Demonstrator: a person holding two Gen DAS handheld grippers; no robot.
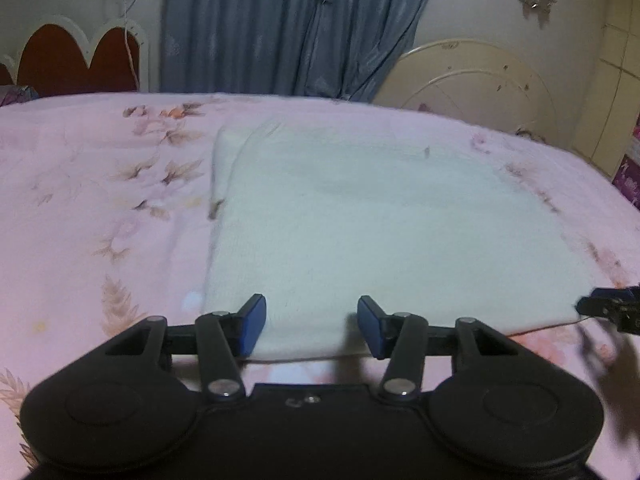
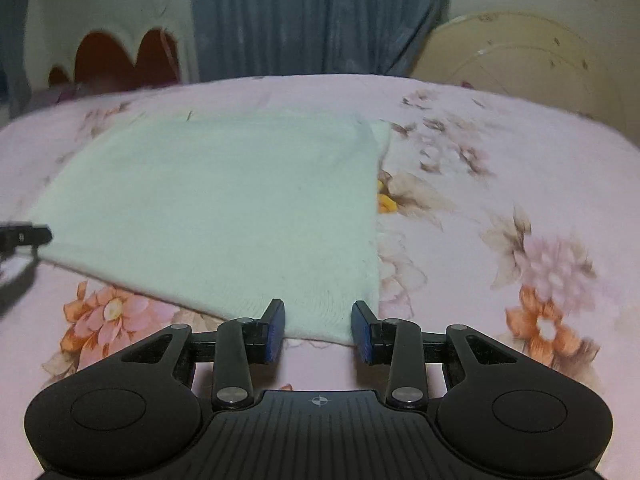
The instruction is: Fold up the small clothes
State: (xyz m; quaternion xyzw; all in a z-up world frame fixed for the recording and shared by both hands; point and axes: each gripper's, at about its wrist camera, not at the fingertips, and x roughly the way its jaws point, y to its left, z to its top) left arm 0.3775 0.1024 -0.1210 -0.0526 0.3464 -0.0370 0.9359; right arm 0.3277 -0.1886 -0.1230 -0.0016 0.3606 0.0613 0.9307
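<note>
On bed (image 1: 80, 208): white cloth (image 1: 360, 220) laid flat, folded to rectangle, floral sheet beneath.
Left claw (image 1: 311, 326) spread over near edge by left corner, pads clear of cloth; right claw (image 2: 318, 330) spread at near right corner, nothing pinched. Blue curtain (image 1: 280, 24) behind.

A bed (image 1: 80, 200) in a pink floral cover, and a pale folded cloth (image 1: 360, 220) lying flat across its middle.

Both wrist views low, close over bed (image 1: 80, 200), facing curtain (image 1: 280, 28); both share pale garment (image 2: 220, 200).
</note>
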